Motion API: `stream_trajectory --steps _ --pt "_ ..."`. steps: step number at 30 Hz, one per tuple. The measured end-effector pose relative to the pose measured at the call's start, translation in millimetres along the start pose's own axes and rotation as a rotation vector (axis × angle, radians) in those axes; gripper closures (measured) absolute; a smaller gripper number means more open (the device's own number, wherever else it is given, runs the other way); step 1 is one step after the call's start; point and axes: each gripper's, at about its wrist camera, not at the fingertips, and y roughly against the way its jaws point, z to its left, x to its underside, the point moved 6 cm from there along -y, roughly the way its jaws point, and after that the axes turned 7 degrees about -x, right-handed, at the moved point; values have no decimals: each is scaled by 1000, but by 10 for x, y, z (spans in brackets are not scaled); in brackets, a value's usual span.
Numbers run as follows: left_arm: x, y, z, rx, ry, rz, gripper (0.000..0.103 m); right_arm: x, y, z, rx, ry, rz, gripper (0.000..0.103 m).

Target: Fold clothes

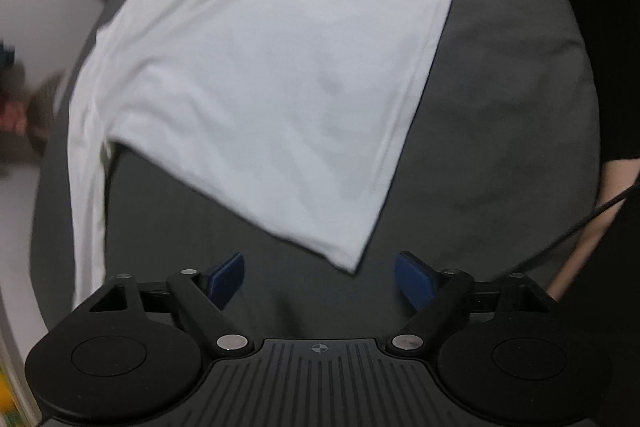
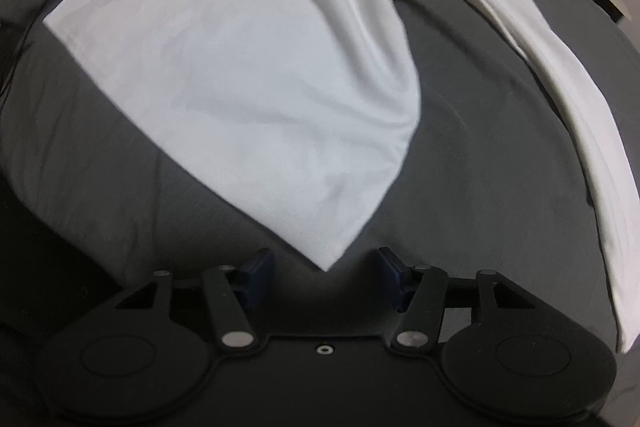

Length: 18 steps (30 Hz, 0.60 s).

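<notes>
White long-sleeved shirt (image 1: 256, 67) spread flat on a dark grey worktop (image 1: 500, 107), its collar end cut off at the far frame edge in both views. Left hand-held gripper (image 1: 319, 277) and right hand-held gripper (image 2: 326, 273) each poised just near of a hem corner, jaws wide apart and empty. Motion blur softens the fabric; far-left objects are indistinct.
</notes>
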Motion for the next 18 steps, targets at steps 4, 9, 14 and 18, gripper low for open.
stream_trajectory --steps 4,9,14,18 --pt "-48 -100 -64 -4 -44 -25 20 24 44 -66 -22 -63 -24 55" --pt "-2 -181 -45 90 -3 -50 34 37 34 -65 -17 -41 -19 56" --pt "86 -162 100 310 142 -78 35 85 77 -156 -183 -148 -14 48" --pt "228 -326 483 467 451 7 35 121 114 -343 -270 -284 -40 48"
